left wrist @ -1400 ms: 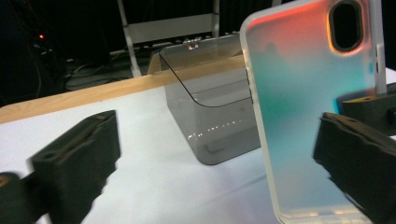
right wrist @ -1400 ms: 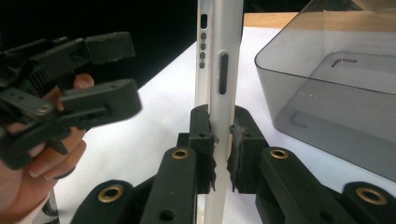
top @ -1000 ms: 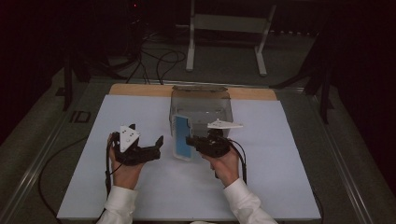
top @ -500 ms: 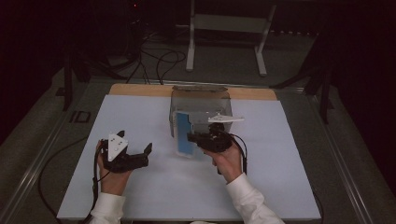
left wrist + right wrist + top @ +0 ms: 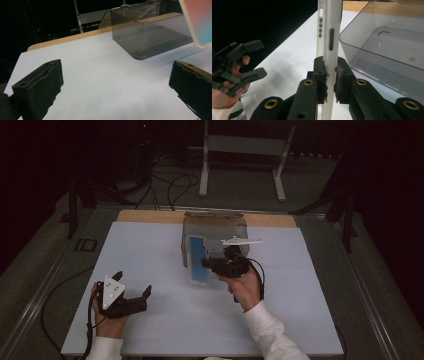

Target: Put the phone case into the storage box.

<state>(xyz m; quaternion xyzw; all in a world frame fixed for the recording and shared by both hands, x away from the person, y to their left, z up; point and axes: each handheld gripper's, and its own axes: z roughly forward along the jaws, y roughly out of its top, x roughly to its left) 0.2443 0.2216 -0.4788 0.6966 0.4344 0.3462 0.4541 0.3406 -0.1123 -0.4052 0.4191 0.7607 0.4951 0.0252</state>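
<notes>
A flat phone-like device [image 5: 198, 260] with a pale blue face and white rim stands on edge over the white table sheet [image 5: 150, 245]. My right gripper [image 5: 210, 264] is shut on its side. In the right gripper view the jaws pinch the white edge [image 5: 329, 32], which carries a slot and small holes. My left gripper [image 5: 133, 283] is open near the table's front left, well apart from the device. Its jaws stand wide in the left gripper view [image 5: 115, 85], with nothing between them and the device's corner [image 5: 200, 20] at the upper right.
A smoky transparent box [image 5: 215, 227] with an open hinged lid sits just behind the device, near the wooden back edge [image 5: 150, 216]. It lies close at the right [image 5: 387, 45] of the right gripper view. Cables and a metal stand are on the floor beyond.
My left gripper has drawn back from beside the device to the table's front left, open. The right gripper has kept hold of the device, nearly in place.
</notes>
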